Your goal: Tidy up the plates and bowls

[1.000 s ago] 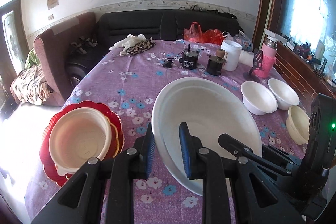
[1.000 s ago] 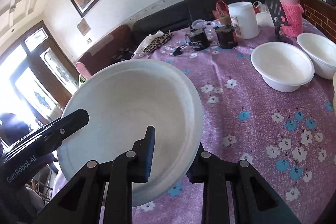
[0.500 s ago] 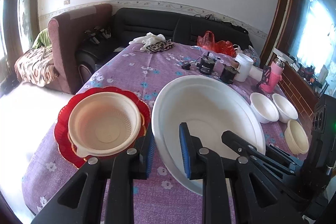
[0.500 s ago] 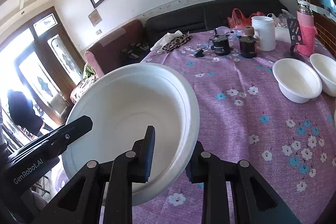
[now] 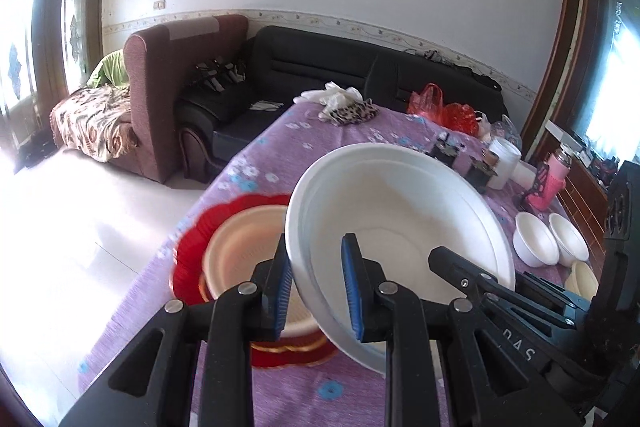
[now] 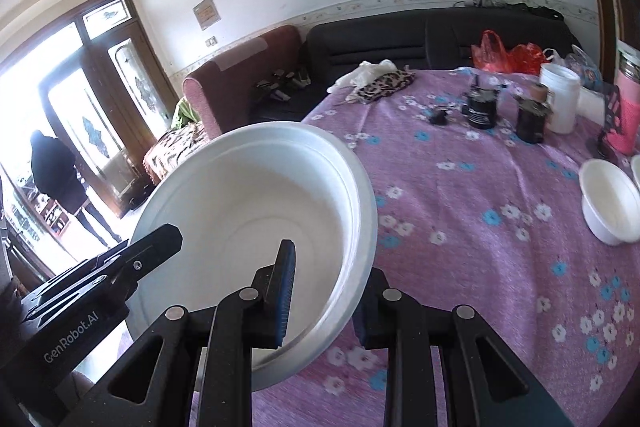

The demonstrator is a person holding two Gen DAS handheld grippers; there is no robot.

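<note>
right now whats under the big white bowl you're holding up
Under the big white bowl, the cream bowl sits stacked on the red plate on the purple tablecloth. The white bowl's rim covers their right edges, so that part is hidden.

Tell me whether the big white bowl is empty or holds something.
Empty: the big white bowl shows only bare white inside in both views, with nothing lying in it.
</note>
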